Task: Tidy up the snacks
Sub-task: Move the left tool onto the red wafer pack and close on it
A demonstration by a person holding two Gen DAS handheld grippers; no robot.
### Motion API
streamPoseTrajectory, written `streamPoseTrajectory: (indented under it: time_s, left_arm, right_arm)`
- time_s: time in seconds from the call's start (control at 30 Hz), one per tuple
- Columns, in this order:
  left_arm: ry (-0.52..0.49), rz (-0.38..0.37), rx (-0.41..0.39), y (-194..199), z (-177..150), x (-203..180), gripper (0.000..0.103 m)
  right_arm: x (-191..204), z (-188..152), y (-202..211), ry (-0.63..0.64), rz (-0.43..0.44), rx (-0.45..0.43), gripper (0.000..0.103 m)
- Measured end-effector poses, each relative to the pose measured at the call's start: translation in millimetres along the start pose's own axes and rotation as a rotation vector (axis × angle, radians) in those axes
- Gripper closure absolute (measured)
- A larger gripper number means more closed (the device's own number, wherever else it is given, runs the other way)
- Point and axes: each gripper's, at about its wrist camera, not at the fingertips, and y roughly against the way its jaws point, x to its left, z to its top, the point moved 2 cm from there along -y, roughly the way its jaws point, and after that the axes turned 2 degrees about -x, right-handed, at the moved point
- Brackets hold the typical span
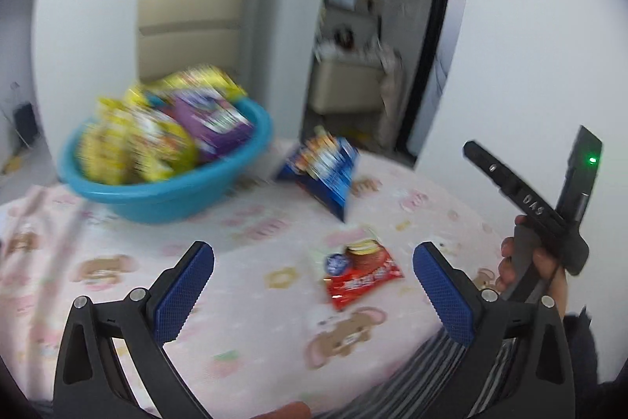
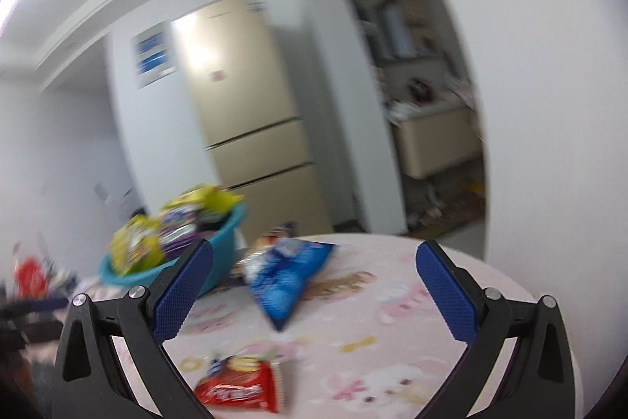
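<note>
**Red snack pack waits between the open tongs**

Red and shiny, a small snack pack [image 1: 363,271] lies flat on the pink cartoon tablecloth [image 1: 243,301]. In the left wrist view it sits just past the tips of the left gripper [image 1: 314,295], a bit to the right of the middle of the gap. The blue pads [image 1: 184,295] stand wide apart and hold nothing.

The right gripper [image 2: 314,291] is wide open too, with nothing in it. In its view the red pack [image 2: 239,385] lies near the bottom, close to the left pad and below the gap.

Farther back on the table a blue snack bag [image 1: 325,169] stands tilted, resting on a corner. To its left sits a teal bowl [image 1: 165,199], piled up with yellow bags [image 1: 133,148] and a purple box [image 1: 212,120]. The blue bag is just beside the bowl; blur hides whether they touch.

At the right of the left view a hand [image 1: 533,262] holds the black handle of the other tool.

Behind the table stands a tan fridge [image 2: 251,112].
</note>
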Motion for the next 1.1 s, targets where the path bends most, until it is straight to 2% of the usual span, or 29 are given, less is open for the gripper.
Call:
streamPoseTrajectory:
  time_s: [0.1,0.23,0.37,0.53,0.77,0.87,0.97,1.1]
  left_arm:
    - [-0.012,-0.003,0.154,-55.5,8.0,-17.7,0.000]
    - [0.020,-0.008,0.292,-106.0,6.4,-32.6,0.000]
    - [0.048,0.022,0.374,-136.0,2.8,-42.7,0.000]
    - [0.149,0.106,0.477,-166.0,-4.7,-39.5,0.000]
    - [0.181,0.171,0.521,-184.6,-16.4,-38.6,0.000]
    - [0.225,0.169,0.533,-189.3,-19.2,-30.9,0.000]
    - [0.215,0.172,0.518,-188.3,-18.5,-31.5,0.001]
    - [0.195,0.144,0.481,-178.6,-15.5,-32.9,0.023]
  right_arm:
    - [-24.2,-2.3,-12.0,-0.095,-0.065,0.067,0.000]
    - [-39.0,-3.2,-19.4,-0.148,-0.086,0.115,0.000]
    - [-36.8,-5.7,-16.6,-0.152,-0.077,0.132,0.000]
    - [-36.1,-8.6,-19.1,-0.166,-0.064,0.149,0.000]
    - [-38.8,-10.0,-20.4,-0.191,-0.052,0.167,0.000]
    - [-37.6,-10.3,-20.7,-0.188,-0.049,0.170,0.000]
    - [-35.9,-11.2,-21.6,-0.179,-0.049,0.175,0.000]
    - [-33.9,-12.1,-23.2,-0.170,-0.048,0.185,0.000]
